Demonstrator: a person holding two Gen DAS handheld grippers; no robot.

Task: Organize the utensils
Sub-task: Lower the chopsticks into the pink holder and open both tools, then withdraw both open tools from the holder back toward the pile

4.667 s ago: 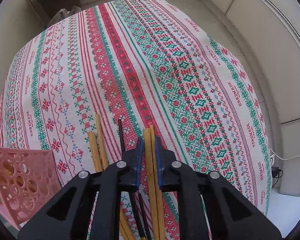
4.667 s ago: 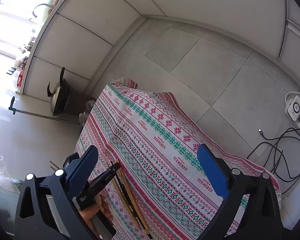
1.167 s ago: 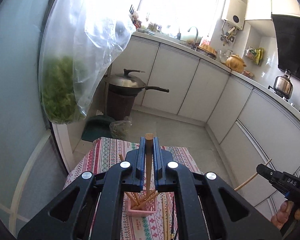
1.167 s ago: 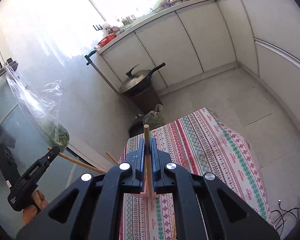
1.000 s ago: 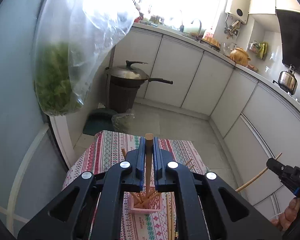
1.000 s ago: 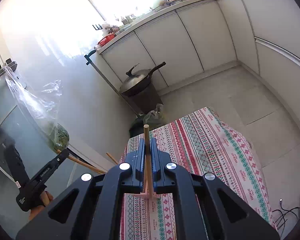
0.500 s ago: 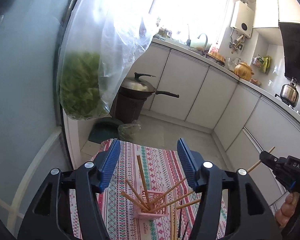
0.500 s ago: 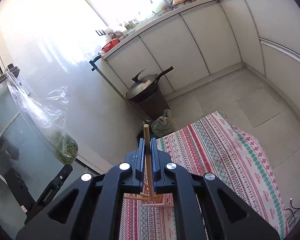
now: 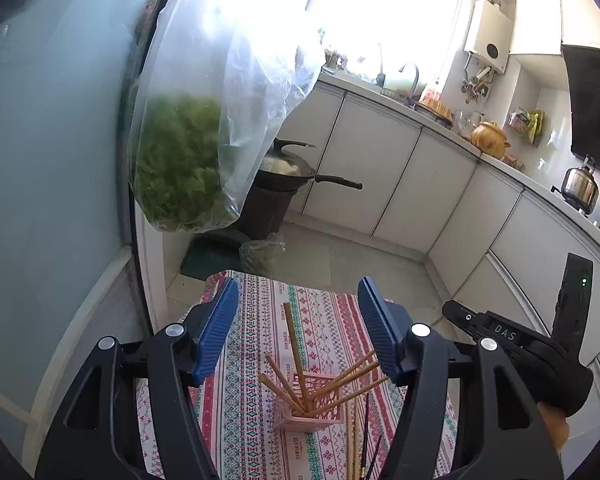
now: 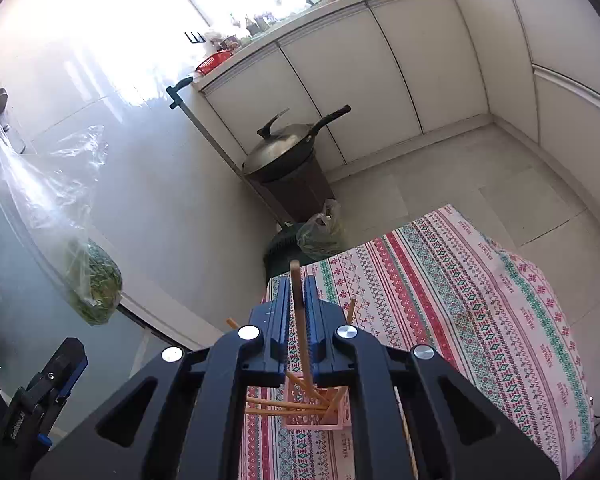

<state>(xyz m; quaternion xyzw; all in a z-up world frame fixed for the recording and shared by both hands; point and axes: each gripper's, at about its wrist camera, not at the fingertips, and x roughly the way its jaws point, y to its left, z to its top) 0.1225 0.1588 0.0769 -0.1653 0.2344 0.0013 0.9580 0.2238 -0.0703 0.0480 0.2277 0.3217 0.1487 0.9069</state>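
Observation:
A pink lattice holder (image 9: 312, 404) stands on the striped tablecloth (image 9: 252, 400) with several wooden chopsticks (image 9: 296, 352) leaning in it. My left gripper (image 9: 298, 292) hangs above it, jaws wide and still opening, nothing between them. More wooden and black chopsticks (image 9: 356, 440) lie on the cloth beside the holder. My right gripper (image 10: 296, 280) is straight over the holder (image 10: 340, 412). Its jaws are just opening around an upright wooden chopstick (image 10: 298, 312); thin gaps show at both pads, and its lower end reaches into the holder. The right gripper's tip (image 9: 460, 316) also shows in the left wrist view.
A clear bag of greens (image 9: 180, 160) hangs close on the left by the glass door. Behind the table, a lidded wok (image 10: 284, 152) sits on a dark bin, with a small bag (image 10: 320, 236) on the floor beside it. White cabinets line the far walls.
The left jaws opened and their chopstick dropped into the holder. The right gripper moved in over the holder, and its chopstick has slid lower between the pads.

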